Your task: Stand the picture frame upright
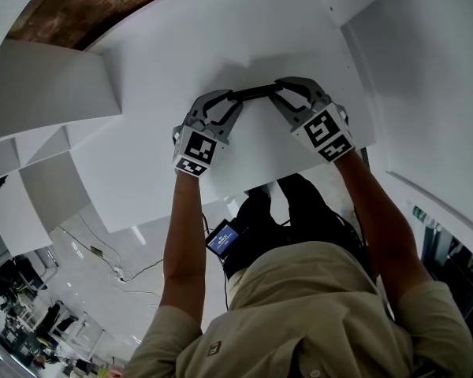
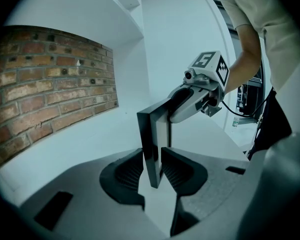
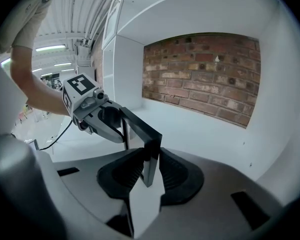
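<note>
A black picture frame point(image 1: 255, 93) is held on edge between my two grippers over the white shelf board point(image 1: 150, 77). From above it shows only as a thin dark bar. My left gripper point(image 1: 235, 99) is shut on its left end, and my right gripper point(image 1: 277, 91) is shut on its right end. In the left gripper view the frame point(image 2: 151, 134) stands vertical between the pads of the left gripper point(image 2: 152, 168), with the right gripper point(image 2: 200, 91) behind it. In the right gripper view the frame point(image 3: 150, 146) sits between the pads of the right gripper point(image 3: 150, 168). Whether its lower edge touches the board I cannot tell.
A brick back wall point(image 3: 205, 69) closes the shelf bay, with white side walls point(image 1: 426, 69) to the right and more white shelves point(image 1: 47, 93) to the left. Below the board, a small device with a blue screen point(image 1: 223, 240) and cables point(image 1: 118, 270) lie on the floor.
</note>
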A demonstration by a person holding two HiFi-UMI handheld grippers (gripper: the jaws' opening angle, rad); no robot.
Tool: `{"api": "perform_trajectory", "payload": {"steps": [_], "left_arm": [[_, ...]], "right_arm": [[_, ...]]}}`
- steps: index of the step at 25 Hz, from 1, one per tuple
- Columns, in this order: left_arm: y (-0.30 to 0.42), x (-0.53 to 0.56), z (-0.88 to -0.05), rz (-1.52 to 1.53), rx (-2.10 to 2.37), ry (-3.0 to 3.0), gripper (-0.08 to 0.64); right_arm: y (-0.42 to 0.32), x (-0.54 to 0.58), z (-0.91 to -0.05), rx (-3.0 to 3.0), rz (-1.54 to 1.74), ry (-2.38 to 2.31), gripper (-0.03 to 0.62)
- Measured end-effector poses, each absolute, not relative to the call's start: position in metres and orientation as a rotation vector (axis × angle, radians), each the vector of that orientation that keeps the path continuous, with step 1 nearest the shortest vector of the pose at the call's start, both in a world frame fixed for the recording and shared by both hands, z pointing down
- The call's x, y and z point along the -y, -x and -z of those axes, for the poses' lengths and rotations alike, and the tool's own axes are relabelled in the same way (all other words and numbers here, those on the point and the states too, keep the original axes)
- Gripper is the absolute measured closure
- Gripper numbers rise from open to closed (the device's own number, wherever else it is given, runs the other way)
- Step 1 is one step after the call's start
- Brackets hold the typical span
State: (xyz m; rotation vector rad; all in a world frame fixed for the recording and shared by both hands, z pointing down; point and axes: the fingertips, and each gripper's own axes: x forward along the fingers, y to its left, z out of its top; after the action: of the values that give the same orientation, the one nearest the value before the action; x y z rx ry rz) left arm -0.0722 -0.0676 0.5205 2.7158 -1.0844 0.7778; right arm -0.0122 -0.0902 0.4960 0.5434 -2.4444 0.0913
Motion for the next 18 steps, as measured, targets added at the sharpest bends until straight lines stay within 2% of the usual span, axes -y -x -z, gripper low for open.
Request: {"api": "perform_trajectory", "payload": {"steps": [12, 18], "left_arm": [[0.0619, 0.0675, -0.5192, -0.791, 1.03, -2.752, 0.439], [0.0627, 0.0681, -0.5151, -0.78, 1.015, -2.767, 0.437]], "right_arm": [[0.0088, 0.0859, -0.5009, 2.431, -0.085, -0.511, 0.489], [0.0099, 0.0848, -0.5027, 2.425, -0.078, -0.474, 0.46]]}}
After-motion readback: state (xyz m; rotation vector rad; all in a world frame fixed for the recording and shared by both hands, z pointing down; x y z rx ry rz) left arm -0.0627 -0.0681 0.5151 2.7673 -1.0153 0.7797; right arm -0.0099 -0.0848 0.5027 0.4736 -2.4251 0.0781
